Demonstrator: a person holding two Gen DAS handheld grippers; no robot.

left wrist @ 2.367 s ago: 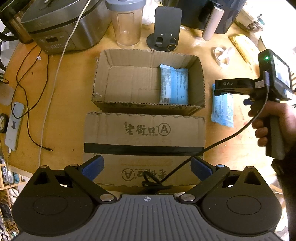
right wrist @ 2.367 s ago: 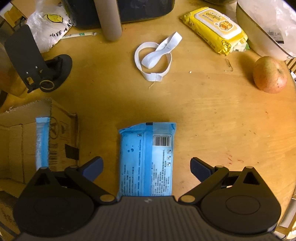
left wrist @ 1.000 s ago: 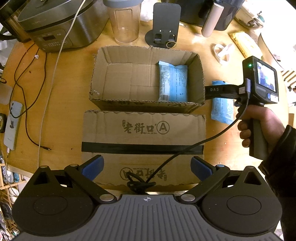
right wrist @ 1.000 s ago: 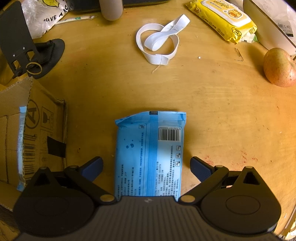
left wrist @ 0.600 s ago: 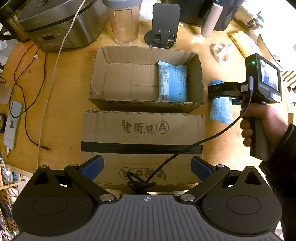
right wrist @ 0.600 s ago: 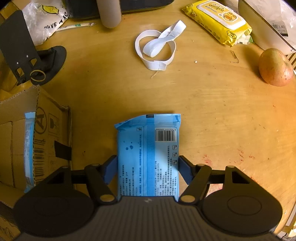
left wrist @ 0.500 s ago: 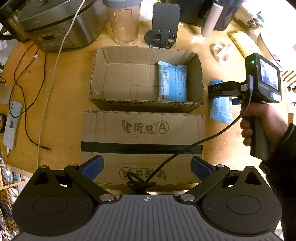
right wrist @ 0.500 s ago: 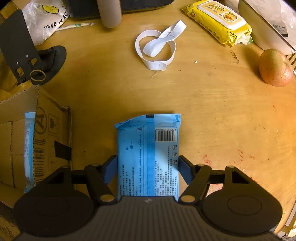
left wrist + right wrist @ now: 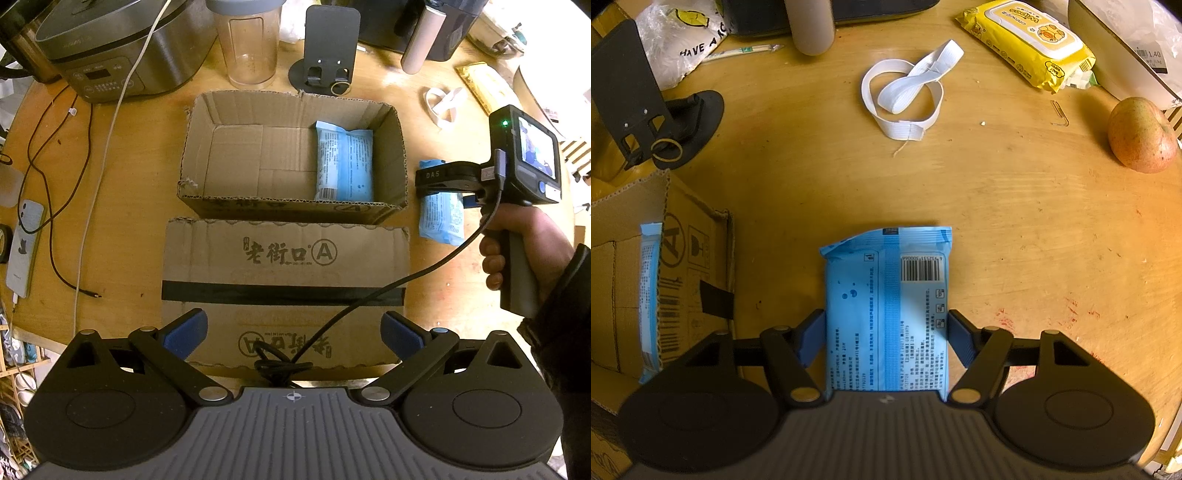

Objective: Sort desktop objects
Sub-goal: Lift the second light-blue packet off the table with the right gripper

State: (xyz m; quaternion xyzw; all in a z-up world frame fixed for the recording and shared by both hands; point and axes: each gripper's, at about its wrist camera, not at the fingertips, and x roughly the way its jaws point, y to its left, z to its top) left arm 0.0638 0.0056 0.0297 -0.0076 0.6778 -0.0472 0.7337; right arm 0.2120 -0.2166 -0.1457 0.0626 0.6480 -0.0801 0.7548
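Observation:
A blue wipes pack (image 9: pixel 886 306) lies flat on the wooden table, just right of an open cardboard box (image 9: pixel 291 208). My right gripper (image 9: pixel 886 332) points down over it, and both blue pads press on the pack's long sides. In the left wrist view a hand holds that gripper (image 9: pixel 443 177) over the same pack (image 9: pixel 441 221). A second blue pack (image 9: pixel 345 166) lies inside the box at its right end. My left gripper (image 9: pixel 293 328) hangs open above the box's folded-out flap (image 9: pixel 284 254), with nothing between its fingers.
A rice cooker (image 9: pixel 122 44), a clear jar (image 9: pixel 253 44) and a black phone stand (image 9: pixel 328 48) stand behind the box. A phone (image 9: pixel 24 251) and cables lie at the left. A white elastic band (image 9: pixel 905 99), a yellow wipes pack (image 9: pixel 1027 40) and an apple (image 9: pixel 1141 134) lie beyond the blue pack.
The right gripper's jaws went from wide open to closed against the sides of the blue pack on the table. The left gripper stayed where it was.

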